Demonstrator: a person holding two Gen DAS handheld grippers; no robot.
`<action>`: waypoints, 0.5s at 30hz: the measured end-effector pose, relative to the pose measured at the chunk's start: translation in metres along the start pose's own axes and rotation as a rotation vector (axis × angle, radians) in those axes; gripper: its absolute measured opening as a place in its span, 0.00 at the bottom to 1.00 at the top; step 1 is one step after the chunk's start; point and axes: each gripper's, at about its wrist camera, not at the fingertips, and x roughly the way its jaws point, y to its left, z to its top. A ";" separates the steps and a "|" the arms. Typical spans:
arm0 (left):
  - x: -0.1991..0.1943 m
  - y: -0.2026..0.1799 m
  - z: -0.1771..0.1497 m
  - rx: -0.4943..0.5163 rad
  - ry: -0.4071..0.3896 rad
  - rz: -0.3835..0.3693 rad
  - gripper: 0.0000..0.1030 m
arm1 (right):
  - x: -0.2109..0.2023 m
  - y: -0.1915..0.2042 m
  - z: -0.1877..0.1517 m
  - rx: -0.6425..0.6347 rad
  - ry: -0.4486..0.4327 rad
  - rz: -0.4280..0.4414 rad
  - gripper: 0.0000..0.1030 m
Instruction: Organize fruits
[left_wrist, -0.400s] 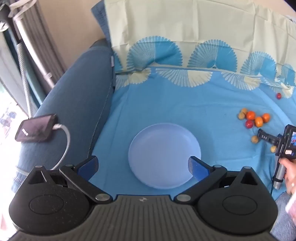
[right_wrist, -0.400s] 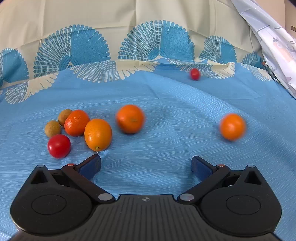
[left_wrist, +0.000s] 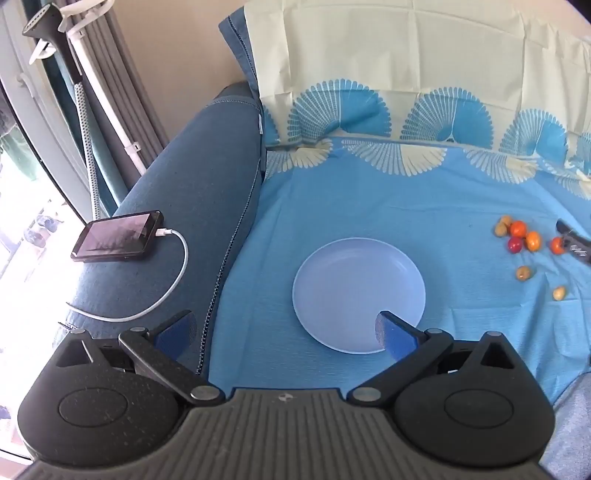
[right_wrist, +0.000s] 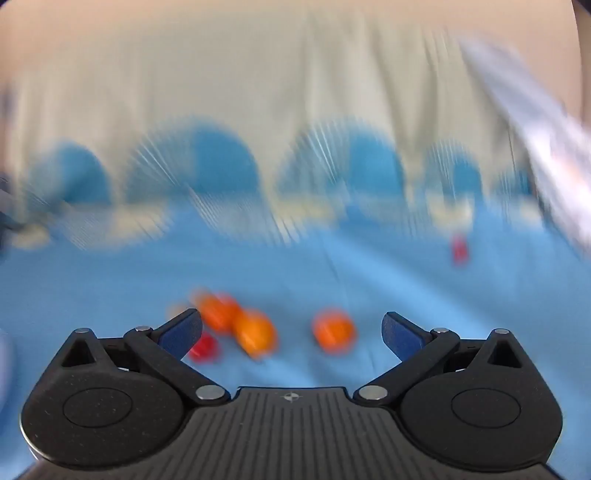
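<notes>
A pale blue plate lies on the blue patterned cloth. My left gripper hovers open and holds nothing; its right finger overlaps the plate's near rim. Right of the plate lie several small fruits: oranges, a red one and small brown ones. A tip of my right gripper shows beside them. In the blurred right wrist view my right gripper is open, with oranges and a red fruit on the cloth beyond its fingers, apart from them. Another small red fruit lies farther back.
A dark blue sofa arm at the left carries a phone on a white charging cable. A cream cloth covers the backrest. A window and curtain stand at the far left.
The left view has swung left, so the plate now sits by the right finger. The right view has blurred with motion; the fruits now appear lower and smaller, level with the fingertips.
</notes>
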 end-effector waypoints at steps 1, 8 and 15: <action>-0.002 0.002 -0.003 -0.008 -0.002 -0.005 1.00 | -0.026 0.010 0.010 -0.014 -0.047 0.040 1.00; -0.006 0.003 -0.019 -0.020 0.013 -0.013 1.00 | -0.157 0.078 0.034 0.063 0.155 0.355 1.00; -0.010 0.012 -0.035 -0.034 0.015 -0.048 1.00 | -0.218 0.139 0.014 -0.076 0.197 0.359 1.00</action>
